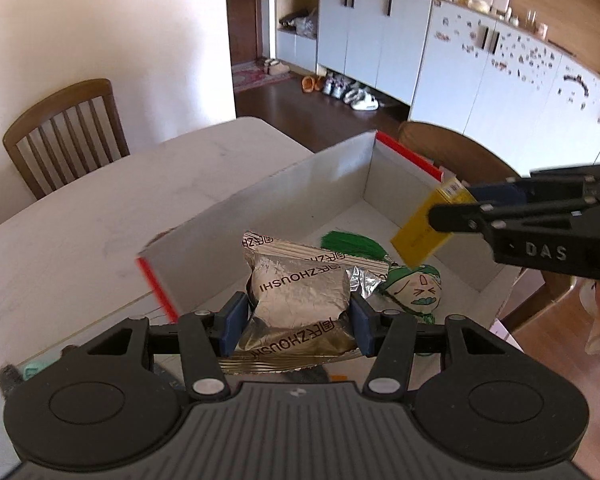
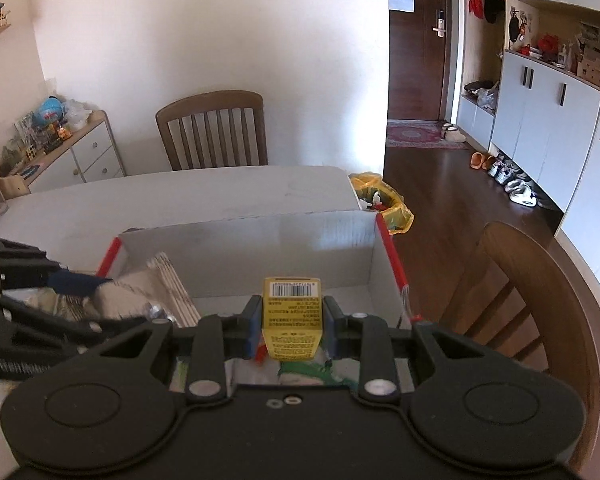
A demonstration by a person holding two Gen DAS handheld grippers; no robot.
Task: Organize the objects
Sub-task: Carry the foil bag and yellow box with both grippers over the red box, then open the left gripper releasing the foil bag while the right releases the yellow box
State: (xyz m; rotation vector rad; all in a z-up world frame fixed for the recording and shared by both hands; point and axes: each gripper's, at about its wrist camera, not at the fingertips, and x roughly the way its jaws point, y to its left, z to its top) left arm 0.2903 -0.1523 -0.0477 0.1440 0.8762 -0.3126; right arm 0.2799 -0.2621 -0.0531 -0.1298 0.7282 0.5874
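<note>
Tools (image 1: 299, 320) (image 2: 291, 322) above possibly cardboard box (image 1: 284, 184).

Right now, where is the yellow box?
The yellow box is clamped in the right gripper, held above the open cardboard box, near its right wall.

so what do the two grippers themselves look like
Both grippers are matte black plastic with blue pads on the jaws, silver pivot screws and two round discs on a ribbed body. The right gripper has "DAS" embossed on its side. The left gripper looks identical.
</note>
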